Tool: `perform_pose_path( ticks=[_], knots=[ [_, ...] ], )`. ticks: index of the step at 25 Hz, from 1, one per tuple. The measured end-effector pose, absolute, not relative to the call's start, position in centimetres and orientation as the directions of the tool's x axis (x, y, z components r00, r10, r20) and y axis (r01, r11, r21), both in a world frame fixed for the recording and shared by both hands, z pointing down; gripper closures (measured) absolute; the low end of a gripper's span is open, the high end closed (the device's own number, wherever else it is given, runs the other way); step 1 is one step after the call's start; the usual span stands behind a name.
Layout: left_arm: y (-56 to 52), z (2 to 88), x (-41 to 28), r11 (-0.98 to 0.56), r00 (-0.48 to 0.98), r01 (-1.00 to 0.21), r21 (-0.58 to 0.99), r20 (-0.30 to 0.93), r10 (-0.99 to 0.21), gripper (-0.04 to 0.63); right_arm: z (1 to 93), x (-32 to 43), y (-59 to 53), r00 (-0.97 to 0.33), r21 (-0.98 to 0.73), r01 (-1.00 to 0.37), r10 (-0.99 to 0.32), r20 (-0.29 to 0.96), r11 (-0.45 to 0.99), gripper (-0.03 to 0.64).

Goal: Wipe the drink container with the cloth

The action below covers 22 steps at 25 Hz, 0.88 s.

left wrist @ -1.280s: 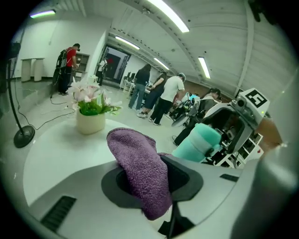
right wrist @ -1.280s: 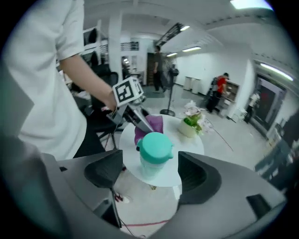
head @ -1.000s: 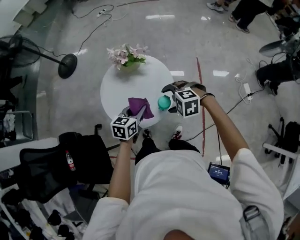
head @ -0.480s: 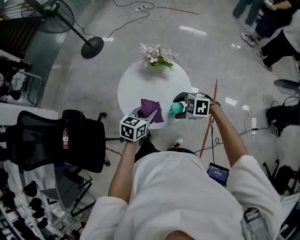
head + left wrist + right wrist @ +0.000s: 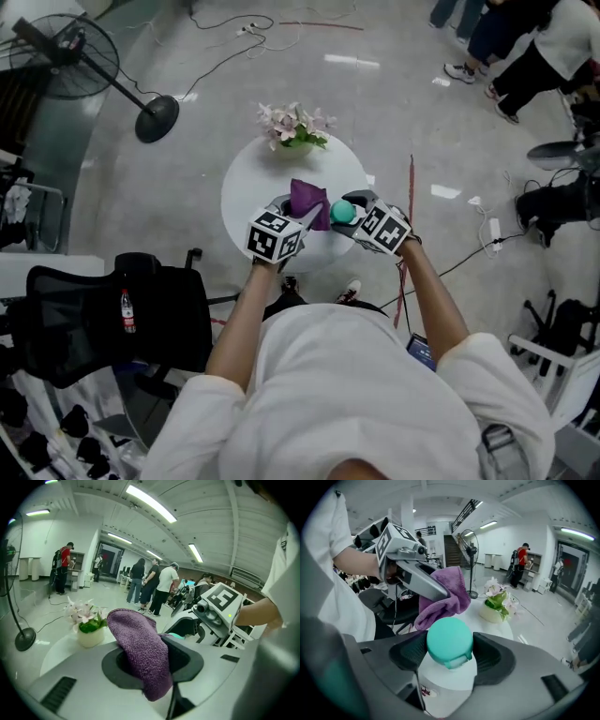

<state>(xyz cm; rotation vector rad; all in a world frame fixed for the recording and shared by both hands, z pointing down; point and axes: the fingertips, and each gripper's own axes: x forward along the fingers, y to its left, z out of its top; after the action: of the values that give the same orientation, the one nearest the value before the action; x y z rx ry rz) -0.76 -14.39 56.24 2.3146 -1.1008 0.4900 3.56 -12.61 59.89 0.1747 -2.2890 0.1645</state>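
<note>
1. Right gripper [image 5: 449, 660], its jaws drawn in from a wider spread a second ago, clamps the white bottle [image 5: 450, 679] just under its teal cap [image 5: 449, 641], above the round table [image 5: 246, 192].
2. Left gripper [image 5: 154, 663] is closed on a purple cloth [image 5: 140, 644], which drapes over its jaws.
3. Both tools have swung together in the past second: the cloth, then apart from the bottle, now hangs just beside the cap, possibly touching it.
4. With the bottle secured and the cloth at hand, wiping looks ready to begin; no stroke across the body is evident yet.
</note>
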Motion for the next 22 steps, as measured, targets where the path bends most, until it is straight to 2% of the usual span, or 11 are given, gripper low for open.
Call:
perform_pose_path(
  ticks=[6,10,16,22],
  knots=[
    [-16.7,57.3,1.4,-0.684,0.659,-0.700,0.206,0.557,-0.506,0.471,59.5,3.4,-14.0,-0.633,-0.040,-0.458,-0.295,0.715,0.888,0.311],
    [-17.6,57.4,1.8,-0.723,0.731,-0.642,0.255,0.487,-0.478,0.471,59.4,3.8,-14.5,-0.575,-0.040,-0.623,-0.422,0.701,0.781,0.311],
    [-19.5,59.8,1.4,-0.696,0.786,-0.606,0.386,0.428,-0.446,0.471,59.8,4.0,-15.3,-0.506,-0.030,-0.728,-0.507,0.698,0.685,0.310],
    [-18.9,64.9,1.5,-0.622,0.836,-0.545,0.562,0.421,-0.352,0.471,59.7,3.8,-15.3,-0.449,-0.030,-0.790,-0.544,0.709,0.612,0.310]
  ],
)
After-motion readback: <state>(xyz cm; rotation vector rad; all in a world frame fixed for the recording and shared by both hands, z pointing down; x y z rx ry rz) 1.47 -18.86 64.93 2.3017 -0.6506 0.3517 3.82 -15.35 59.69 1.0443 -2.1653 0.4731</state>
